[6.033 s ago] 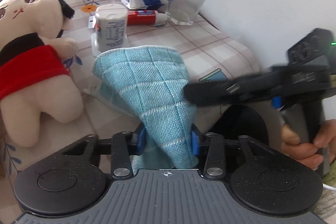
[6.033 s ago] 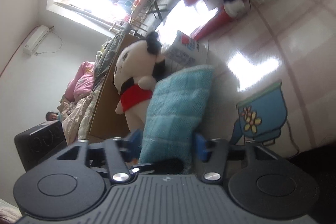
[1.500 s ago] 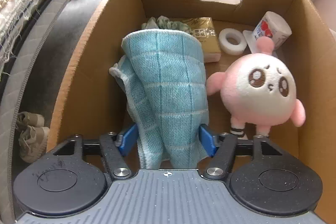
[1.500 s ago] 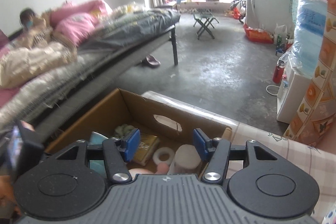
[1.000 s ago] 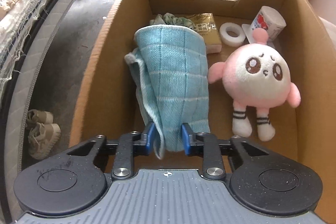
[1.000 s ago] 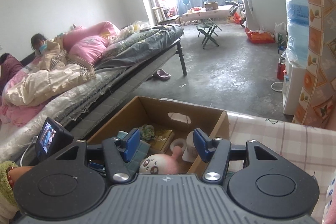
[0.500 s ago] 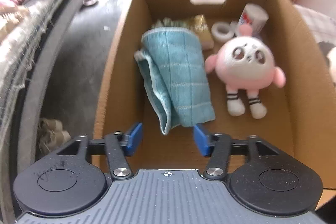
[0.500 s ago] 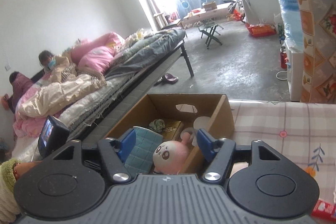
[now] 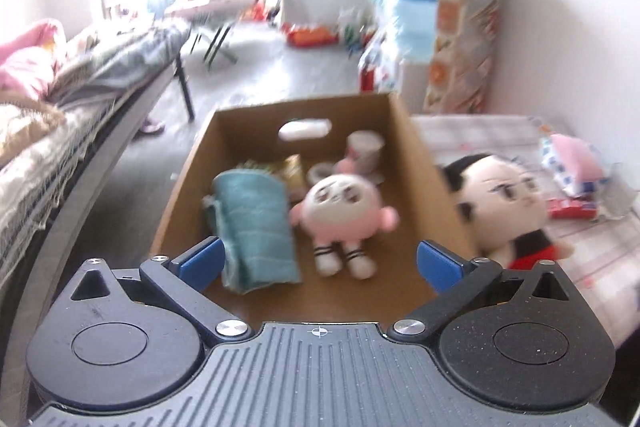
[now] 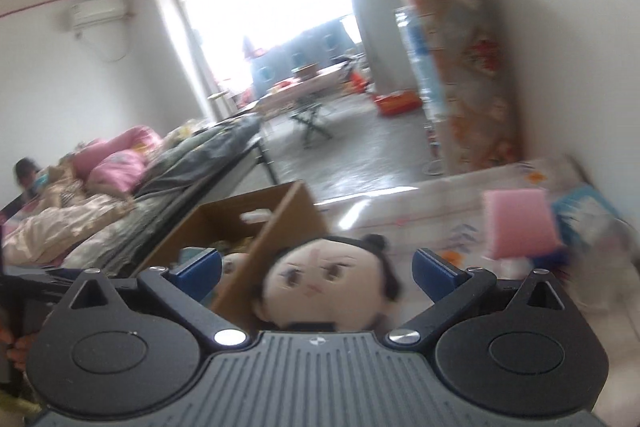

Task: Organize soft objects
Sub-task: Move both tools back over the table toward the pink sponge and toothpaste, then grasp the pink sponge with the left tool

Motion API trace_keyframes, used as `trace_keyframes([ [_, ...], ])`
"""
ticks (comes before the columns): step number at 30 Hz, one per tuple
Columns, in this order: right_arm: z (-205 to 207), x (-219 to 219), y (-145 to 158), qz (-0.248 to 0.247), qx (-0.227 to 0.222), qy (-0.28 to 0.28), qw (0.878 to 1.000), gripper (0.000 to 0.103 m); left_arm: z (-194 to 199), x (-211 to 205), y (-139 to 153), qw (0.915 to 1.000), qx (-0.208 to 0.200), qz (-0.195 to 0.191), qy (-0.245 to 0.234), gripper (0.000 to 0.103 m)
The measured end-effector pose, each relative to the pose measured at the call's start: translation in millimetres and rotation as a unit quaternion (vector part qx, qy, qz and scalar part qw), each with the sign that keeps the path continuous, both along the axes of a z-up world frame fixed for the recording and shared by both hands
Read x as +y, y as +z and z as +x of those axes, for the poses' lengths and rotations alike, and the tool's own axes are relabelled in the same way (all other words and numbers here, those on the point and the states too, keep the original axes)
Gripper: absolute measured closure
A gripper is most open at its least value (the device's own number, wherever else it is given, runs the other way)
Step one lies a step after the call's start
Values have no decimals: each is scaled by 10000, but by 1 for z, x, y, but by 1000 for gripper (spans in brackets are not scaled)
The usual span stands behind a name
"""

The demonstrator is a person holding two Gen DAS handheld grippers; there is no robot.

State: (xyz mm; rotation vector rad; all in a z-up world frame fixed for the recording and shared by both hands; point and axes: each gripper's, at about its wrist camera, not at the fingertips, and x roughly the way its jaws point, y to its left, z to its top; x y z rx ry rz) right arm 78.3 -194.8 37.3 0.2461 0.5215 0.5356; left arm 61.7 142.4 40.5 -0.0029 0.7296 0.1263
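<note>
- Both views motion-blurred; small items at the far end of the cardboard box (image 9: 404, 131) are hard to read.
- Left view: blue towel (image 9: 256, 227) lies folded in the box at about 10 o'clock from the left hand-held gripper (image 9: 319, 263), along the box's left wall.
- Pink round plush (image 9: 344, 211) lies face up just beside the towel, at its 3 o'clock, legs pointing toward the camera.
- Behind them: a white cup-like tub (image 9: 365, 147), a tape-like ring (image 9: 320, 171) and a yellowish packet (image 9: 294, 169), partly hidden by the towel and plush; details not readable.
- Left hand-held gripper: jaws opening, spread wide, nothing between the pads; the towel lies clear of them in the box.
- Black-haired doll (image 9: 508, 203) stands on the table (image 9: 480, 131) outside the box, against its right wall, at 2 o'clock; lower body cut off by the gripper arm.
- Pink sponge (image 9: 576, 163) on a blue-white pack at the table's far right, smeared.
- Right view: the doll's (image 10: 320, 283) face fills the gap of the right hand-held gripper (image 10: 317, 273); body hidden behind the gripper housing.
- Right hand-held gripper: jaws opening, wide apart, pads not on the doll.
- Box (image 10: 292, 223) at 11 o'clock here, inside mostly hidden by its near wall; the sponge (image 10: 520, 223) is at 2 o'clock.
- Bed (image 10: 168, 163) with bedding at 9 o'clock; a person on it, too blurred to detail.
</note>
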Motion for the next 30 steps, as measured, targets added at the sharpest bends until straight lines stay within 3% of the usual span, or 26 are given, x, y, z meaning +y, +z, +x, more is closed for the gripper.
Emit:
trace_keyframes([
  [8,-39,-61,-44,185,256,-1126,9931,0,-21,-52,2,9970,-596,-275,-408,0],
  [15,-47,-81,-77,109,502,-1451,9881,0,-10,-102,-2,9918,-432,-799,-901,0],
  [21,-39,-81,-87,-11,359,-1403,9895,0,26,-147,1,9851,-241,-1080,-1315,0],
  [30,-15,-76,-92,-261,48,-1147,9930,0,139,-220,-11,9691,581,-1729,-1659,0],
])
